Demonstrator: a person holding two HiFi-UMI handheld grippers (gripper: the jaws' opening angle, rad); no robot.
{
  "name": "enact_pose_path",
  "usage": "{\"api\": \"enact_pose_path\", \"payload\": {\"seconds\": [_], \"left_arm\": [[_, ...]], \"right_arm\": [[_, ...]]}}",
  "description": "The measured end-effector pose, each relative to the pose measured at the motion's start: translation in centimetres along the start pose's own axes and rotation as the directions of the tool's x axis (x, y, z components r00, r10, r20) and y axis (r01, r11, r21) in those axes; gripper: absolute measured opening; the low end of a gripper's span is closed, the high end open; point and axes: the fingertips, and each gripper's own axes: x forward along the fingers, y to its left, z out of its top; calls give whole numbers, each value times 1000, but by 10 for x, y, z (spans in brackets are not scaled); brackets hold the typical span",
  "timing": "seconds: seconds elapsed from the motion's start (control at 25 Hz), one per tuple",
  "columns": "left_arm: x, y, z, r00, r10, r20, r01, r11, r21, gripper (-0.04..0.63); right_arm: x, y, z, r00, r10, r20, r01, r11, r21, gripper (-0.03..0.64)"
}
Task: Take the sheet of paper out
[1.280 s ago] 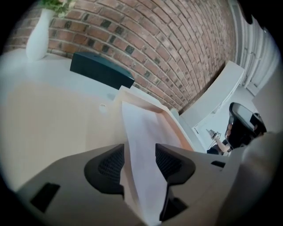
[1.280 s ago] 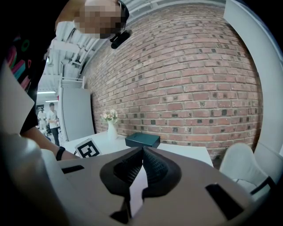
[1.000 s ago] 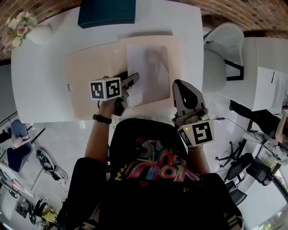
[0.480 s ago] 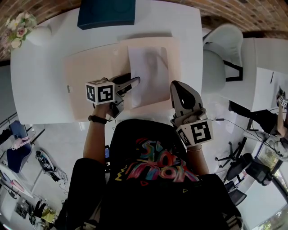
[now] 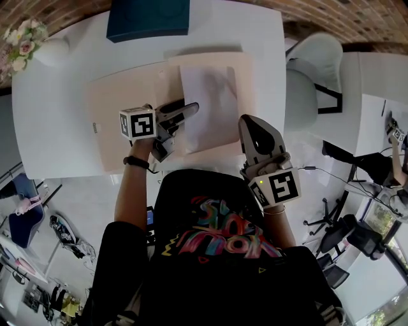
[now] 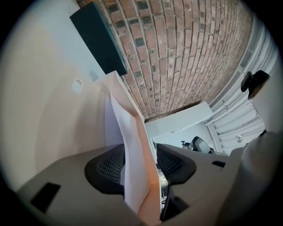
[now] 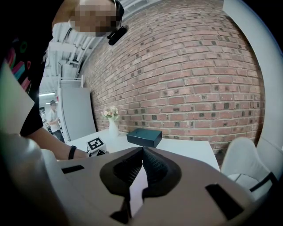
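A white sheet of paper (image 5: 210, 102) lies on the right half of an open peach folder (image 5: 121, 121) on the white table (image 5: 57, 140). My left gripper (image 5: 191, 109) reaches the sheet's left edge, rolled on its side. In the left gripper view the sheet (image 6: 128, 145), with a peach leaf against it, passes between the jaws of the gripper (image 6: 140, 148); the pads stand visibly apart, so it is open around the sheet. My right gripper (image 5: 252, 122) hovers by the folder's near right corner, shut and empty (image 7: 141, 152).
A dark blue box (image 5: 150, 18) sits at the table's far edge, and a vase of flowers (image 5: 19, 48) stands at the far left corner. A white chair (image 5: 312, 83) is right of the table. A brick wall lies beyond.
My left gripper's marker cube has drifted left and slightly away from me while its tips stayed at the sheet's edge. The right gripper has shifted a little left.
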Motion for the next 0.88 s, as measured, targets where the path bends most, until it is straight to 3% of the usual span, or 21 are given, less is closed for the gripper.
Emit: {"api": "enact_pose_path", "payload": {"seconds": [0.44,0.48,0.56,0.6,0.88], "left_arm": [[35,-2,-9,999,33,-36,-34,999,-13,224],[34,2,-10,997,68,-42,-68,998,2,202],[32,8,-11,990,131,-48,-128,990,50,56],[32,8,-12,989,140,-49,-137,988,69,29],[28,8,-15,986,156,-54,-150,984,96,23]], "right_arm": [[-3,-5,1,1000,-19,5,19,1000,13,18],[-3,-6,1,1000,-22,6,22,1000,14,18],[-4,-7,1,1000,-28,9,28,1000,15,18],[-4,-7,1,1000,-29,9,29,999,14,20],[-6,-8,2,1000,-27,11,27,1000,11,18]]}}
